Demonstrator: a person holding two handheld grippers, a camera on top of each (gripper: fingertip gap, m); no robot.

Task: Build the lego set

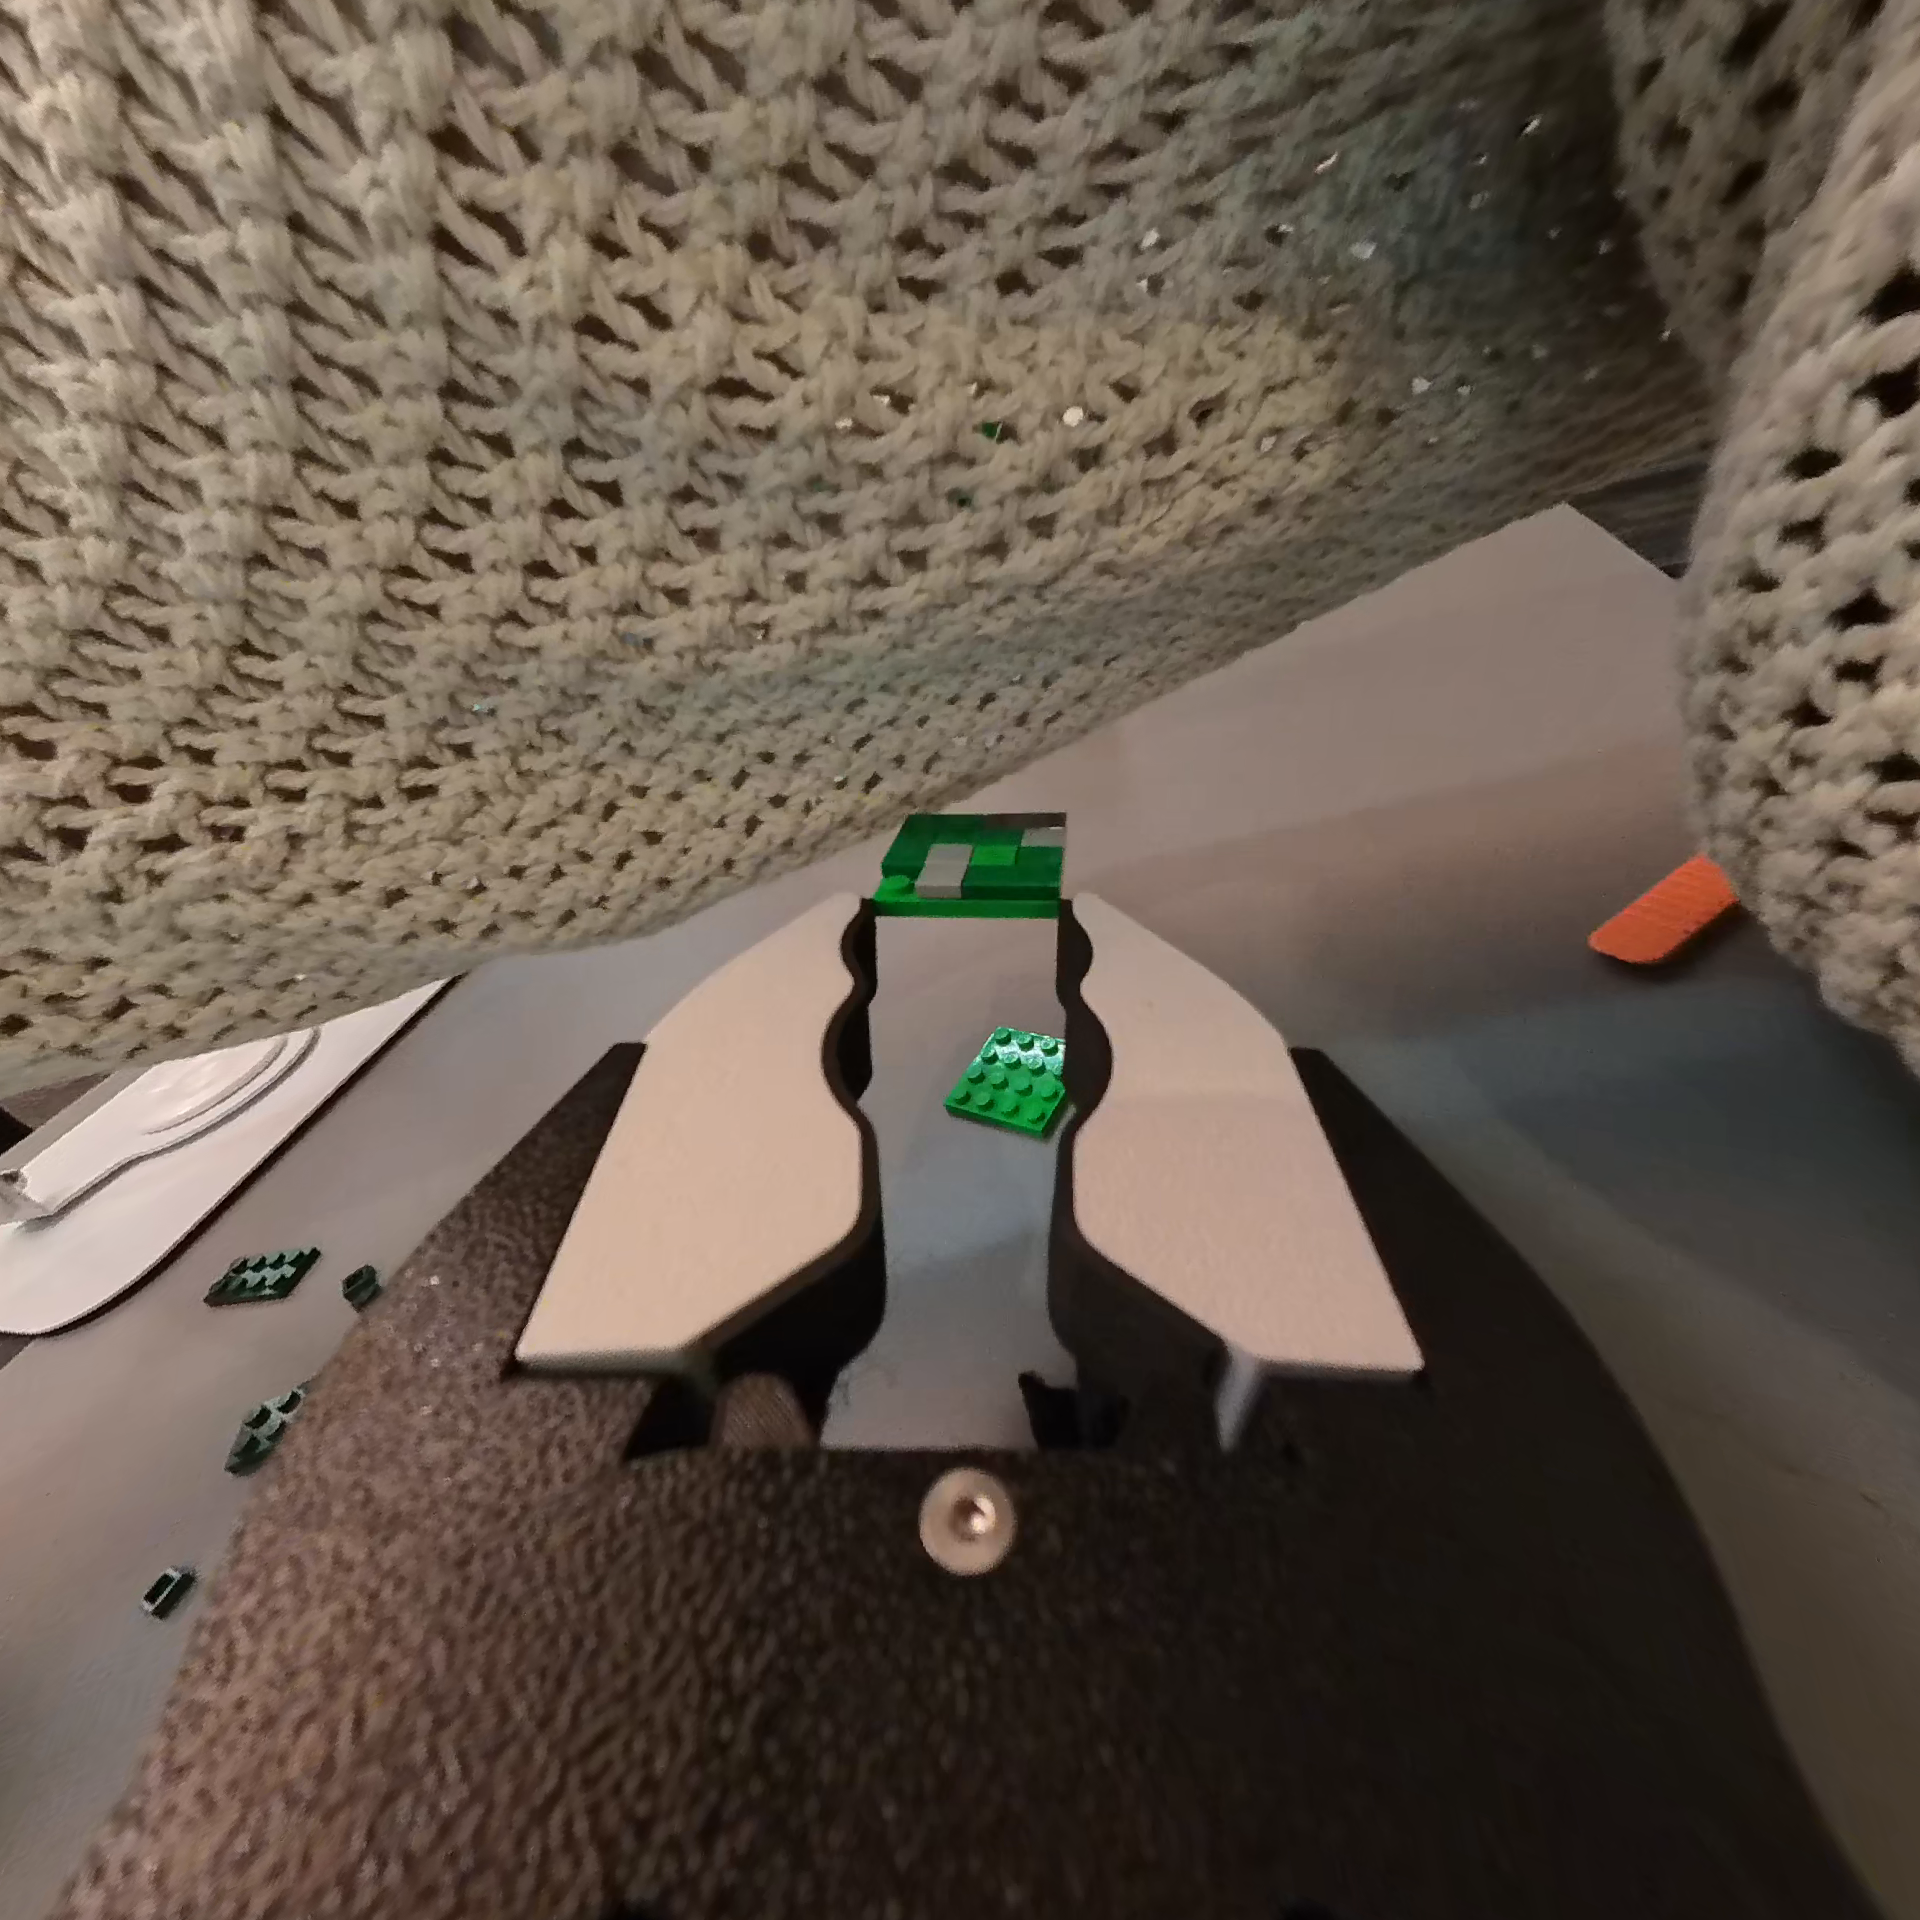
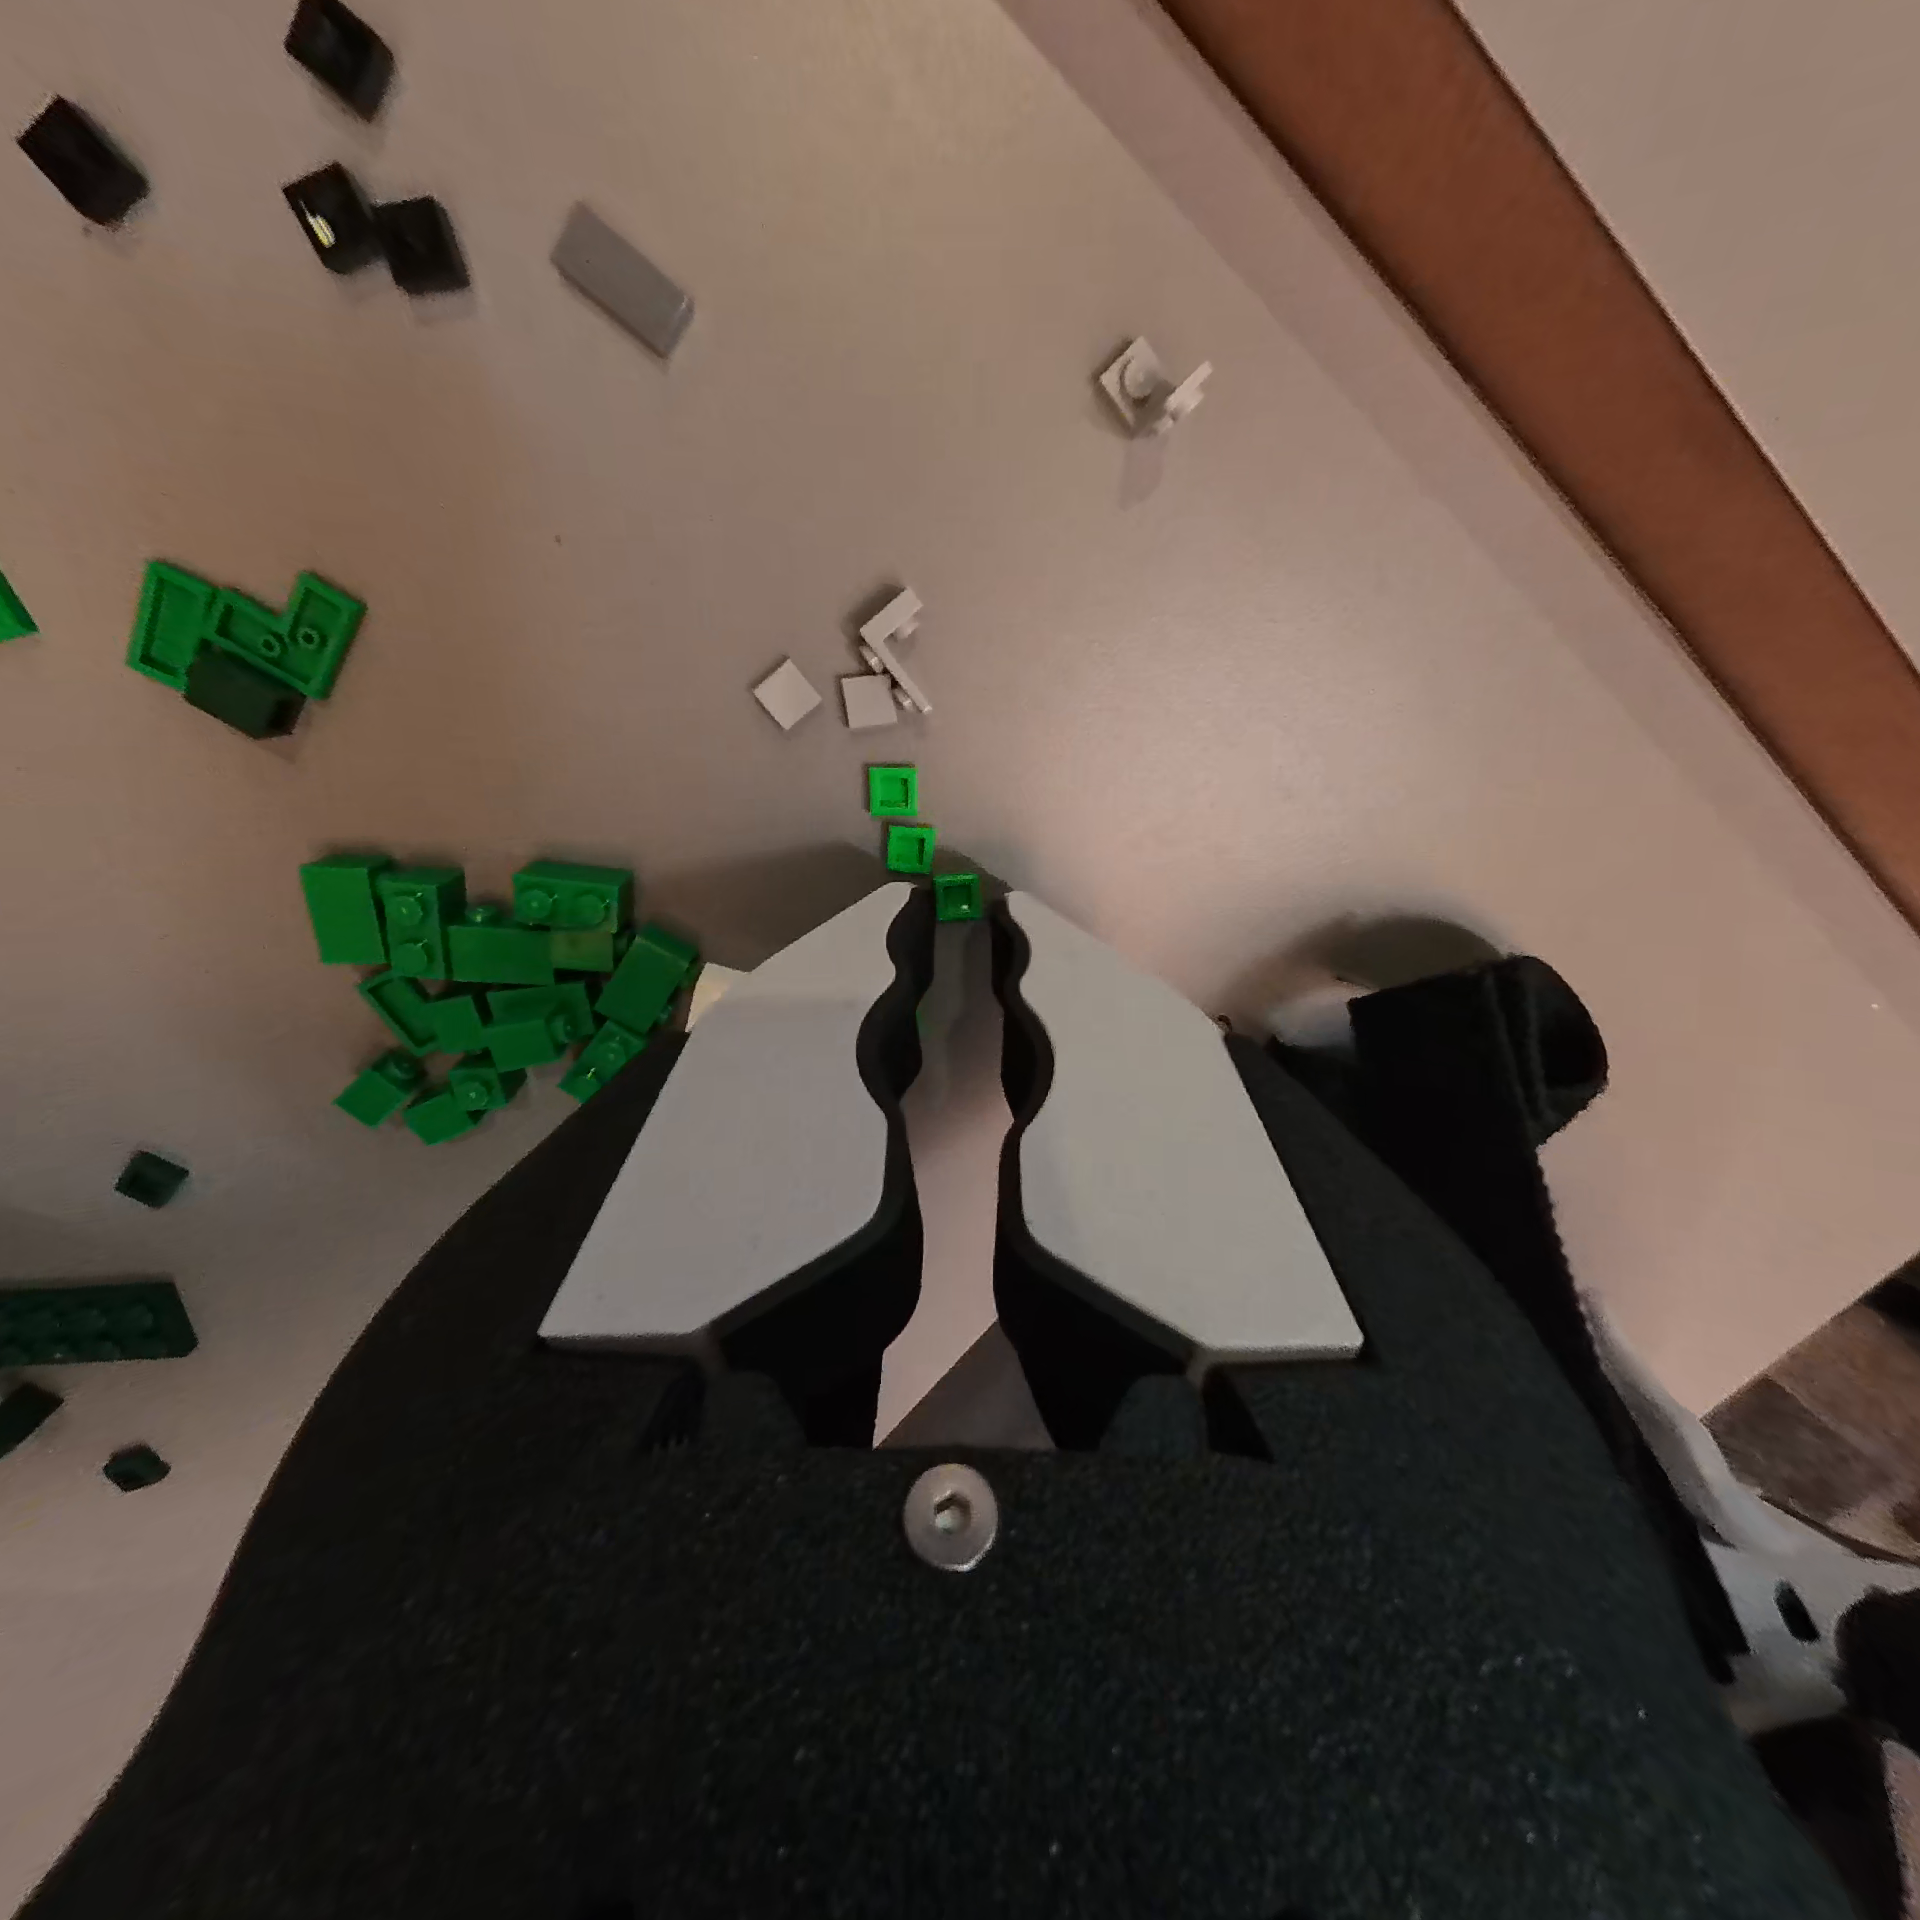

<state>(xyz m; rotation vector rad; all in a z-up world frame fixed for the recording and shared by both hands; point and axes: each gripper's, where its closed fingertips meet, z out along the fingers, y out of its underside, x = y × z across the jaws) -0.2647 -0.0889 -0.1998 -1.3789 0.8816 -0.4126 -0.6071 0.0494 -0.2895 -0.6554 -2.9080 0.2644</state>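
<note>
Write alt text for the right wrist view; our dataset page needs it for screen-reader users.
The right gripper hangs over a pale table, its narrowly open tips at the nearest of three small green square tiles lying in a row. A heap of green bricks lies to the left, with grey pieces and black pieces scattered beyond.

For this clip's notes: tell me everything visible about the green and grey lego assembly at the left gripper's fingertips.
The lego assembly is a small square build: a bright green plate at the bottom, topped with darker green and grey smooth tiles in a patchwork, one green stud showing at a near corner. It looks like glossy plastic. It is held roughly level between the tips of the left gripper, clamped at its near edge, raised above the grey table. A knitted sleeve hangs close above it.
</note>
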